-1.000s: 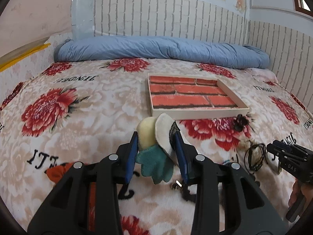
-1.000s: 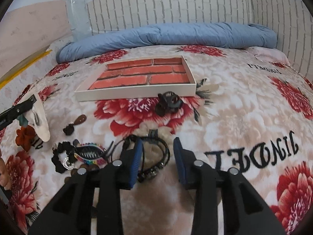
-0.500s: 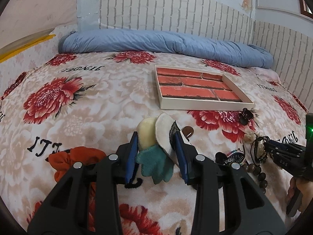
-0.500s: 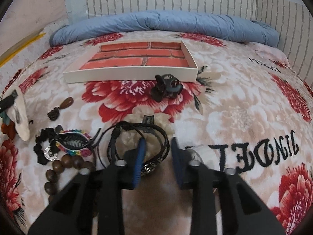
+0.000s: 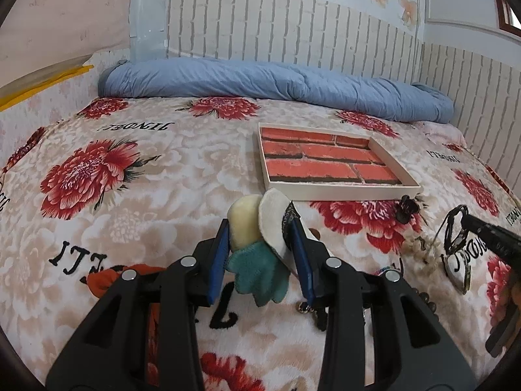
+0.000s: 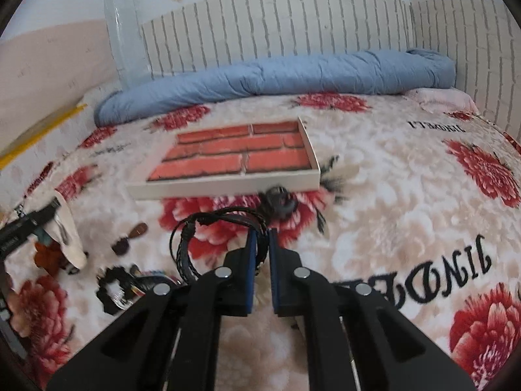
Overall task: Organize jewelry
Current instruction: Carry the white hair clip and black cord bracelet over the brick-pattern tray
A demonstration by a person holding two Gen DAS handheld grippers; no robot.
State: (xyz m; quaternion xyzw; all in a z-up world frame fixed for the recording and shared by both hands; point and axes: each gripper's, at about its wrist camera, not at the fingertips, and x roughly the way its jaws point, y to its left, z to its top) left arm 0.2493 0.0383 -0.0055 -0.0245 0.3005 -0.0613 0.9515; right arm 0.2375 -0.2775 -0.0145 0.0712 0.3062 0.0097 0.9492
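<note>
My left gripper [image 5: 259, 231] is shut on a plush hair clip [image 5: 260, 231] with cream, white and teal parts, held above the bed. My right gripper [image 6: 262, 238] is shut on a black braided cord bracelet [image 6: 208, 228], lifted off the blanket; it also shows in the left wrist view [image 5: 454, 224]. The shallow tray [image 5: 342, 192] with a red brick-pattern floor lies ahead in both views [image 6: 224, 187]. A black claw clip [image 6: 280, 202] lies just in front of the tray. A black bead bracelet [image 6: 112, 288] and a brown pendant [image 6: 136, 228] lie at the left.
An orange scrunchie [image 5: 114, 277] lies under my left gripper. A rolled blue duvet [image 5: 276, 81] lies along the headboard wall. Flowered blanket [image 5: 130, 195] covers the whole bed. Pale dried-flower piece [image 5: 420, 247] lies near the right gripper.
My right gripper closed on the black cord bracelet and lifted it off the blanket. My left gripper rose and stays shut on the plush clip.
</note>
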